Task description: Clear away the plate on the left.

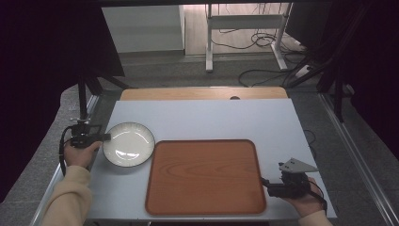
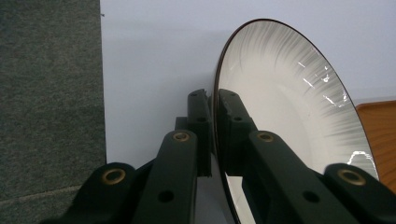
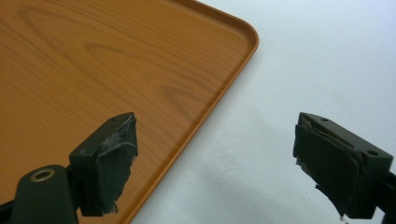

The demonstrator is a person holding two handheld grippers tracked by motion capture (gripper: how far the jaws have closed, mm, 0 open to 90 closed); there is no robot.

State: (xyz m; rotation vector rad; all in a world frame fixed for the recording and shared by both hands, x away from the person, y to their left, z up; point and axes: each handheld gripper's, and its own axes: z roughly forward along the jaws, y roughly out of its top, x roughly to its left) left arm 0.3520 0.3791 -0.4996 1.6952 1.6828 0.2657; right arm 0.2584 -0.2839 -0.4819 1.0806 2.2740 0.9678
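High view: white plate (image 1: 128,144) lying on the pale table (image 1: 202,117), left of the wooden tray (image 1: 204,176) and just beside its left rim. Left tongs (image 1: 104,137) at the plate's left edge, held by the left hand (image 1: 81,153) — too small here to make out how the jaws stand. Right tongs (image 1: 264,182) just beside the tray's right rim near its near corner, in the right hand (image 1: 303,200), partly cut off by the bottom edge; grey three-cornered plate on top hiding part of the tool. Jaw gap hard to read from this height. Nothing on the tray's bare wood. Sleeves cut off at the bottom edge.

Left gripper view: left tongs (image 2: 214,105) closed narrow on the plate's (image 2: 289,102) dark-lined rim, one jaw to each side of it — a detail lost from above. Plate seen edge-on because of the turned camera, its lower part hidden behind the jaws, glossy streaked inside catching light. Corner of the tray (image 2: 379,135) at the right edge, grey carpet floor (image 2: 49,93) at the left beyond the table.

Right gripper view: right tongs (image 3: 212,158) spread wide, holding nothing, worn padding on both jaws. Left jaw over the tray (image 3: 93,65), right jaw over bare table (image 3: 317,60), the tray's rim and rounded corner between them. Tray cut off left and top.
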